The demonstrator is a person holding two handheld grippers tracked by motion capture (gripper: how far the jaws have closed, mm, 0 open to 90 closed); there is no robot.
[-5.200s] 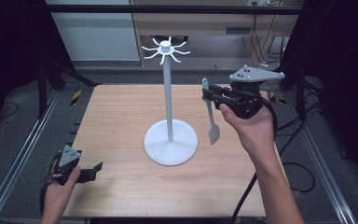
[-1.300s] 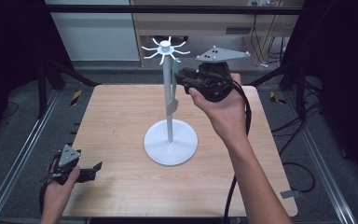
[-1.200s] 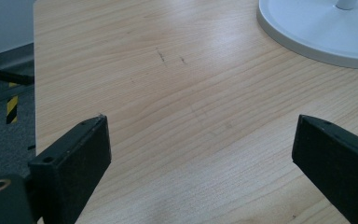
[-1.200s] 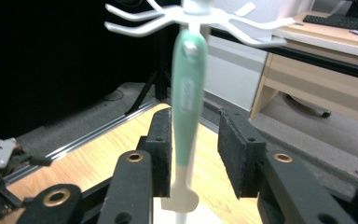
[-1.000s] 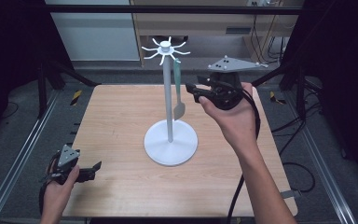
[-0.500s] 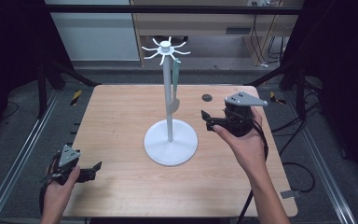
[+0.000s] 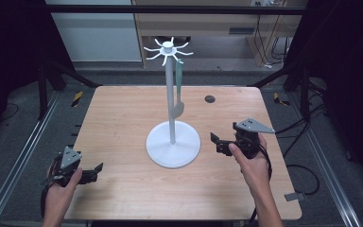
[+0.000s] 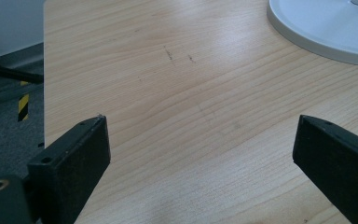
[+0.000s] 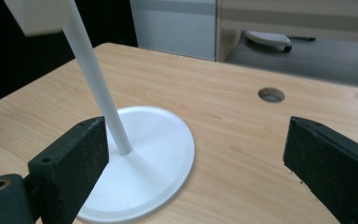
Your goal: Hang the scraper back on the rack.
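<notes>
A white stand [image 7: 172, 142] with a round base and a tall pole rises from the middle of the wooden table [image 7: 123, 118]. From one of the hooks at its top hangs a grey-green spatula [image 7: 178, 90], blade down beside the pole. My right gripper [image 7: 219, 143] rests low over the table just right of the base, open and empty. In the right gripper view the pole [image 9: 98, 79] and base [image 9: 144, 158] stand ahead at left. My left gripper [image 7: 93, 172] lies at the table's front left corner, open and empty, with the base's edge [image 8: 326, 28] far ahead.
A small round hole [image 7: 210, 99] is in the table behind my right gripper, seen also as the hole [image 9: 271, 94] in the right gripper view. Metal rails run along both sides of the table, with cables on the floor at right.
My right gripper carried the spatula up to the stand's top, left it hanging there, and has dropped back down to the table right of the base. The left gripper stayed put.
</notes>
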